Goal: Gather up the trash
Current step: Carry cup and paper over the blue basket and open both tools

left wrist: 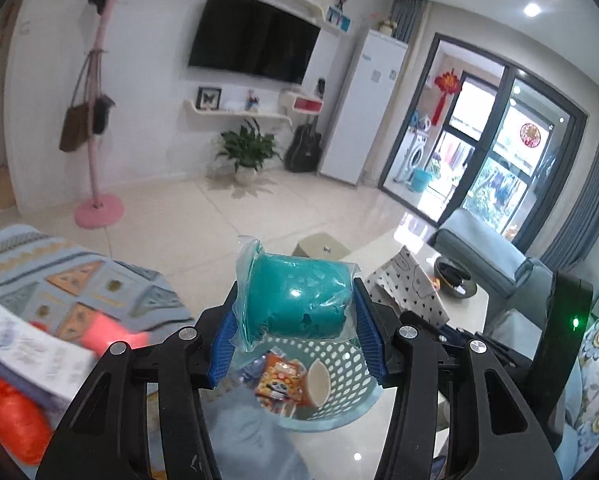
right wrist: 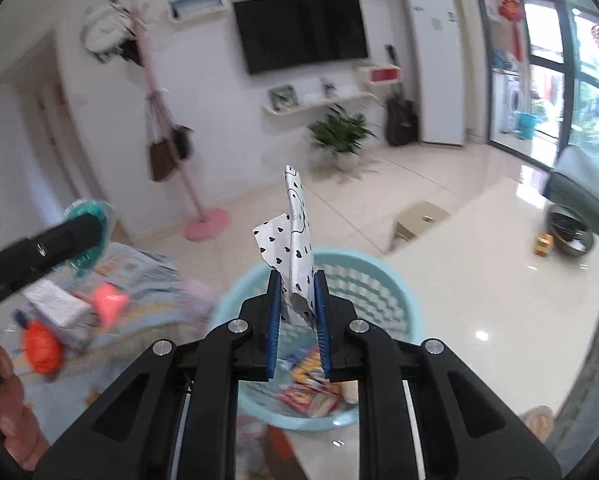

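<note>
Two pieces of trash hang above the light-blue basket (right wrist: 403, 304): the left gripper (left wrist: 295, 316) clamps a bagged teal roll (left wrist: 299, 300), the right gripper (right wrist: 297, 300) pinches a heart-print wrapper (right wrist: 297, 232), so each should centre over the rim before letting go.

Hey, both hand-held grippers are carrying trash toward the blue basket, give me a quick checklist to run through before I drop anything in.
1. Left hand-held gripper clamped on the teal packet: ok, pads press both sides.
2. Right hand-held gripper clamped on the heart-print wrapper: ok.
3. Wrapper above the basket opening: ok in the right wrist view.
4. Teal packet above the basket: cannot tell; the left wrist view shows the basket below and behind it.
5. Room left in the basket: ok, only a few wrappers on the bottom.
6. Grippers clear of each other: ok, apart in the right wrist view.
</note>
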The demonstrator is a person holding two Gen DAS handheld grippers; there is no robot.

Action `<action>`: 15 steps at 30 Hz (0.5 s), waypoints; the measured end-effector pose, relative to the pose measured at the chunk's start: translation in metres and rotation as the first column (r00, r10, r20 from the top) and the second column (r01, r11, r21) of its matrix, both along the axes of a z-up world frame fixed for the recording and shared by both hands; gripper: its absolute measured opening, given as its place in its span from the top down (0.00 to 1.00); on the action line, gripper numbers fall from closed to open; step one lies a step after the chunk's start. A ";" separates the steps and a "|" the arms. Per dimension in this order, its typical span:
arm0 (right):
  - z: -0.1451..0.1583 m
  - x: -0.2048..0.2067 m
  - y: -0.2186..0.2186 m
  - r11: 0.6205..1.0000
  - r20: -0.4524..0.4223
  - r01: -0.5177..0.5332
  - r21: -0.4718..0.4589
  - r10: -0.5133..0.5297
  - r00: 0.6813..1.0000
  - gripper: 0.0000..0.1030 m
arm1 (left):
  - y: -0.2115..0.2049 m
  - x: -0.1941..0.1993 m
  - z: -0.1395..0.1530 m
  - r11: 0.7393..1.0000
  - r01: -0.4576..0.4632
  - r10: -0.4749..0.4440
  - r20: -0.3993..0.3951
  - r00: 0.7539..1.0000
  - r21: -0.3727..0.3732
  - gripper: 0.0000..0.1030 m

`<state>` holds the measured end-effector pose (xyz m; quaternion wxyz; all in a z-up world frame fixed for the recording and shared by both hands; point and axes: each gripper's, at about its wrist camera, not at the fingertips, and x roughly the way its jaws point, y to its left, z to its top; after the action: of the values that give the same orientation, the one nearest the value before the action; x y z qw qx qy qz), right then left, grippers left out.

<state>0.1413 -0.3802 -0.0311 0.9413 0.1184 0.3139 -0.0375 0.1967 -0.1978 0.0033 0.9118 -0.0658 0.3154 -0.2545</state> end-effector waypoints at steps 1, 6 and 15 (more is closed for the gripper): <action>-0.005 0.004 -0.003 1.000 -0.013 -0.001 0.014 0.001 1.000 0.87 | -0.005 0.006 -0.007 1.000 0.005 -0.005 -0.015 1.000 0.004 0.51; -0.049 0.025 -0.011 0.999 -0.143 0.039 0.006 -0.038 0.989 0.87 | -0.024 0.026 -0.053 0.999 0.014 -0.010 -0.108 0.994 0.034 0.51; -0.084 0.042 -0.017 0.997 -0.246 0.031 0.075 -0.011 0.969 0.75 | -0.023 0.042 -0.084 0.999 0.024 -0.017 -0.196 0.980 0.037 0.25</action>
<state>0.1836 -0.3975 -0.1151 0.8894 0.1528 0.4279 -0.0496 0.2382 -0.2203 -0.0807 0.8748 -0.0696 0.4091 -0.2500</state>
